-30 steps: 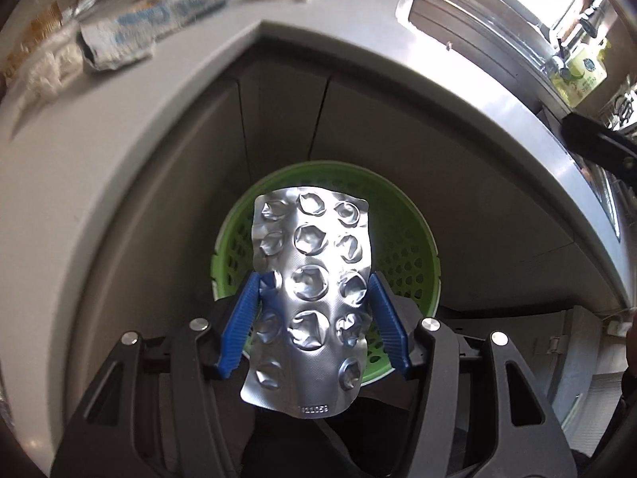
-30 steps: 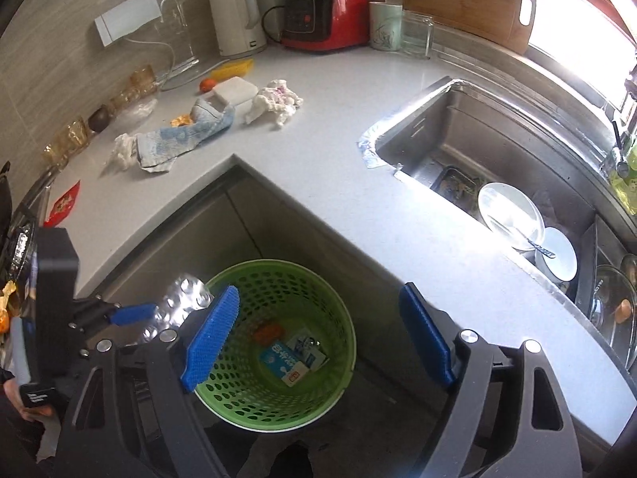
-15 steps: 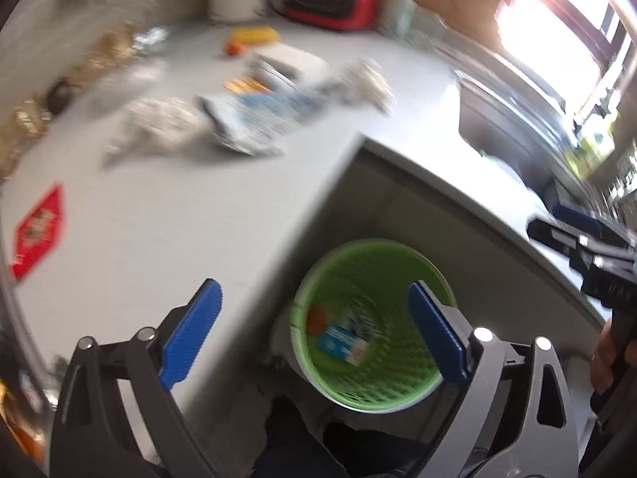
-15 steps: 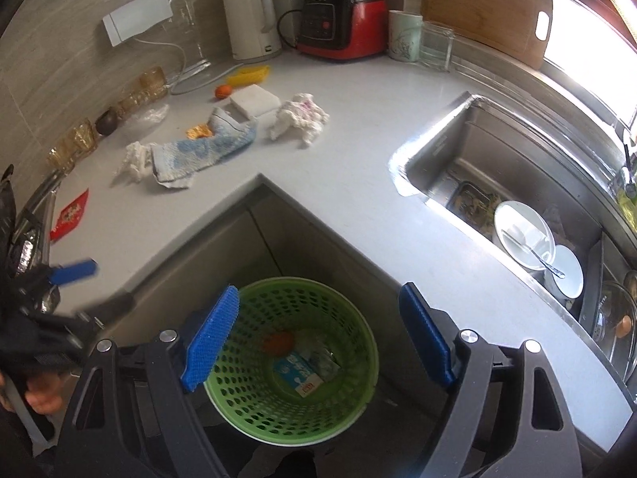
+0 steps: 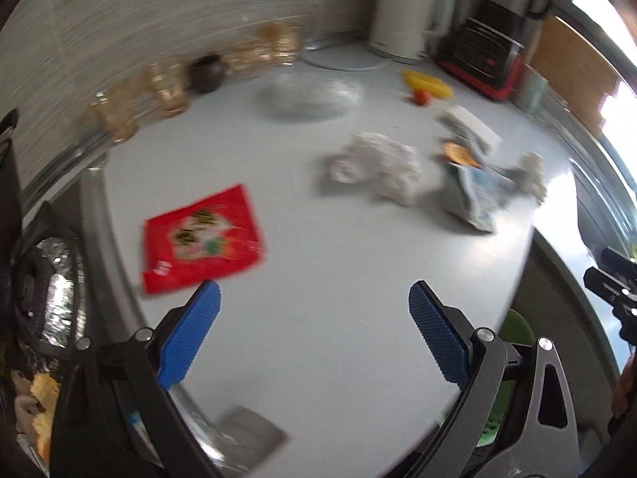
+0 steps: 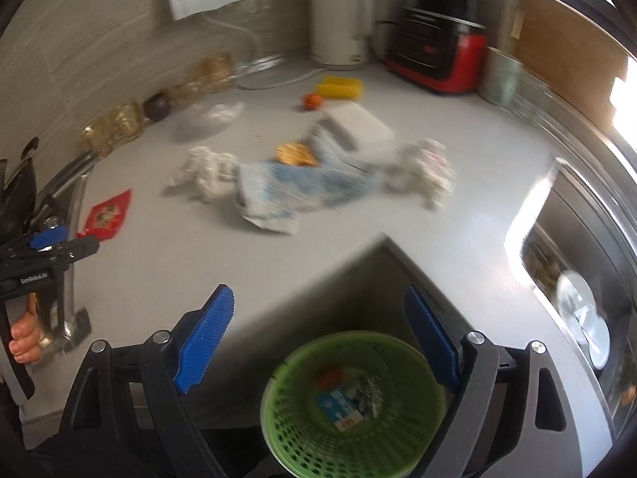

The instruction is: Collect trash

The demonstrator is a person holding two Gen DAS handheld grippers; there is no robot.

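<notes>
My left gripper (image 5: 312,290) stands open and empty over the grey worktop (image 5: 318,358). A red packet (image 5: 201,239) lies just ahead of its left finger. Farther off lie a crumpled white tissue (image 5: 378,165) and a blue-and-white wrapper (image 5: 475,193). My right gripper (image 6: 318,294) hangs over the worktop's inner corner, jaws opening, nothing between them. Below it the green basket (image 6: 278,430) holds a blue carton (image 6: 342,406), something orange and a silvery blister pack (image 6: 372,392). The wrapper (image 6: 294,187), the tissue (image 6: 205,171) and a second tissue (image 6: 426,171) lie ahead of it.
A white kettle (image 6: 338,20) and a red appliance (image 6: 442,51) stand at the back wall, with glass jars (image 6: 119,119) along the left. An orange fruit (image 6: 312,100), a yellow item and a white block sit behind the trash. The sink (image 6: 577,298) with plates is at the right.
The left gripper let the blister pack go over the basket, then swung up and left over the worktop. The right gripper moved forward, so the basket slid down its view. The pack lies in the basket.
</notes>
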